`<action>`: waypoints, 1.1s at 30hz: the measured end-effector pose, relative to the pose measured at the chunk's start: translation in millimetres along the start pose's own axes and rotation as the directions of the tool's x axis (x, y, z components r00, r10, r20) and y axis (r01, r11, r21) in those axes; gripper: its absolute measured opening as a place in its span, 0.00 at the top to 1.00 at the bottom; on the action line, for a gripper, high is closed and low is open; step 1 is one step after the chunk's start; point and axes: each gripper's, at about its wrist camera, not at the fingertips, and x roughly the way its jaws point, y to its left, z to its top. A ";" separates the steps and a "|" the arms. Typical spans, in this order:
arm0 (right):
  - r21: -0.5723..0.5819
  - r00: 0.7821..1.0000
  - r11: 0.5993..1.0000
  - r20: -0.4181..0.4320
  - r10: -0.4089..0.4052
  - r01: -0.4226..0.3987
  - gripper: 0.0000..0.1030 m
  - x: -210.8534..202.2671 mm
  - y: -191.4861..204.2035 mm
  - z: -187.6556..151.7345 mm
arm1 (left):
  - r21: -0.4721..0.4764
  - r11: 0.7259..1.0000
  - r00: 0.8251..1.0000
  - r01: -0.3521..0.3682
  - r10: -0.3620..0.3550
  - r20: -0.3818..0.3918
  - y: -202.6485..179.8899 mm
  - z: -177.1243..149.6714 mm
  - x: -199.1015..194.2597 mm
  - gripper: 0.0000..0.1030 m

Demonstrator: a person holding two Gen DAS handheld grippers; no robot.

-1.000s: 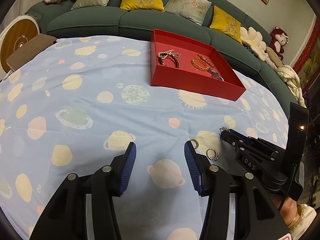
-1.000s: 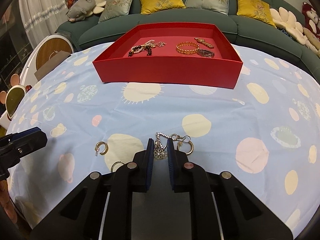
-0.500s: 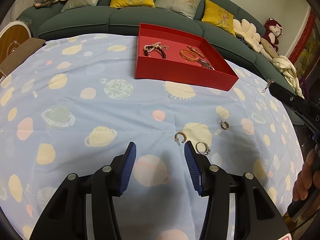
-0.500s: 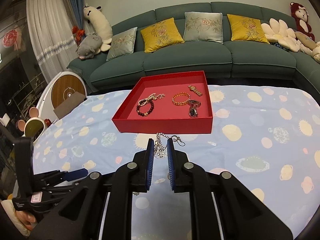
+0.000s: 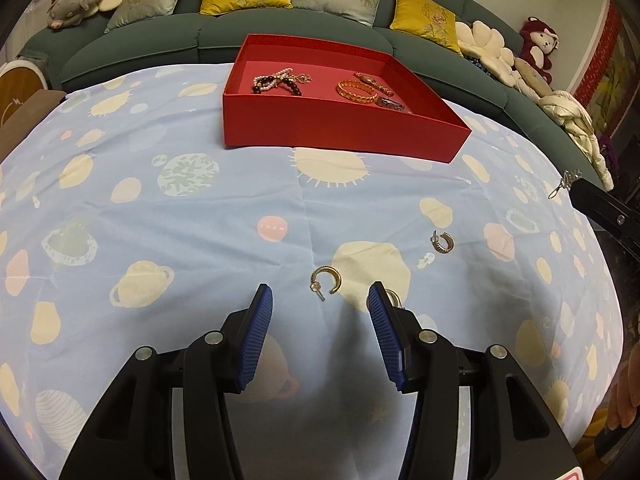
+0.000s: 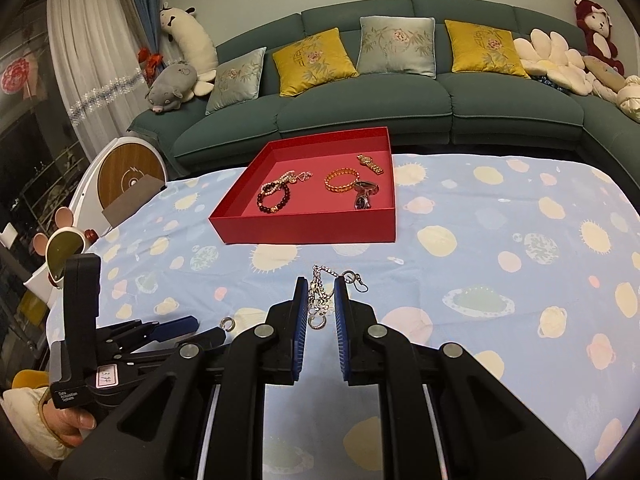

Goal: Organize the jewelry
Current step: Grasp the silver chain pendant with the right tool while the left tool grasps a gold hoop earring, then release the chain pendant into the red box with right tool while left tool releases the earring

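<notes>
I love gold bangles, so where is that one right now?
In the right wrist view, the gold bangle lies inside the red tray, between the dark bead bracelet and the watch.

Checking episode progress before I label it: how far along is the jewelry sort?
Partway. Done: bracelets and watches lie in the red tray. In hand: the right gripper is shut on a silver dangly earring, held above the cloth short of the tray. Left: two gold hoop earrings and a ring on the tablecloth; the left gripper is open by the nearer hoop.
</notes>
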 end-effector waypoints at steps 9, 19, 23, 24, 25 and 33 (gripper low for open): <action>0.007 1.000 1.000 -0.012 -0.009 0.009 0.88 -3.6 -11.0 -7.7 | 0.068 0.995 0.997 -0.066 0.063 0.054 -12.7 -2.3 12.9 0.57; 0.009 1.000 1.000 -0.023 -0.012 0.012 0.88 -2.8 -14.2 -11.5 | 0.069 0.995 0.995 -0.065 0.059 0.076 -9.4 -0.9 14.7 0.86; 0.008 1.000 1.000 -0.016 -0.009 0.009 0.88 -3.6 -12.4 -9.7 | 0.068 0.996 0.996 -0.058 0.053 0.073 -10.6 -0.7 12.3 0.86; 0.009 1.000 1.000 -0.013 -0.008 0.008 0.88 -4.0 -12.0 -8.6 | 0.063 0.997 0.996 -0.049 0.045 0.072 -10.6 -0.2 10.6 0.86; 0.010 1.000 1.000 -0.009 -0.006 0.006 0.88 -4.6 -11.4 -7.2 | 0.055 0.998 0.997 -0.041 0.037 0.073 -9.9 1.1 8.2 0.86; 0.014 0.999 1.000 0.041 0.003 -0.004 0.88 -9.0 -3.5 12.9 | 0.021 0.999 0.991 0.030 -0.032 0.130 -8.8 22.5 -27.2 0.86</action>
